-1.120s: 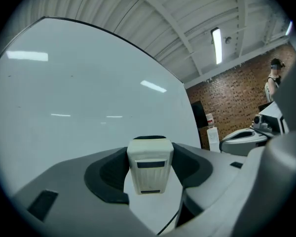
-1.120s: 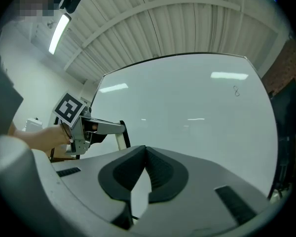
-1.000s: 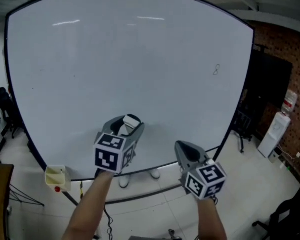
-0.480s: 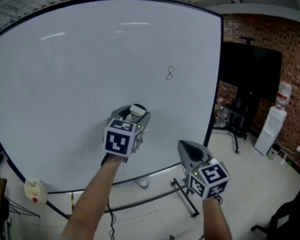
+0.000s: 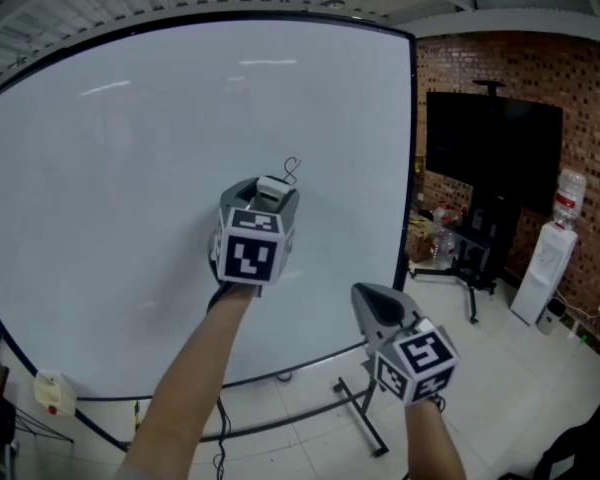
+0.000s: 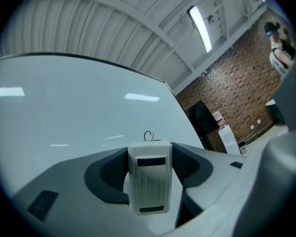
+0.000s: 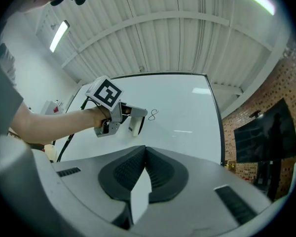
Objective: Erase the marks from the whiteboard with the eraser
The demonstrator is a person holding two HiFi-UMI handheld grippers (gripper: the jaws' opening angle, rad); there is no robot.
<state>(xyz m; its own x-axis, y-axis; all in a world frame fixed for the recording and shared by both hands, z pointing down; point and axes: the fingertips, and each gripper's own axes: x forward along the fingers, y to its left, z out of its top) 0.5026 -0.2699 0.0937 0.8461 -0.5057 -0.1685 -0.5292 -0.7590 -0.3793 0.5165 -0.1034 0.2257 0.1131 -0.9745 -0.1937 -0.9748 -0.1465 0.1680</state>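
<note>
An office-like meeting or training room is indicated. A large white whiteboard [image 5: 130,168] on a floor stand is set near a red brick wall [image 5: 580,108], by which a black flat screen [image 5: 492,148] and a white water dispenser [image 5: 547,268] are placed. A white ribbed ceiling [image 6: 113,28] with a tube light [image 6: 200,27] and a pale tiled floor [image 5: 480,368] are seen.

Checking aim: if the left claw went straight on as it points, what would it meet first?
Likely the whiteboard, at or just under the mark; the eraser in the left claw would touch first. Depth is unclear.
</note>
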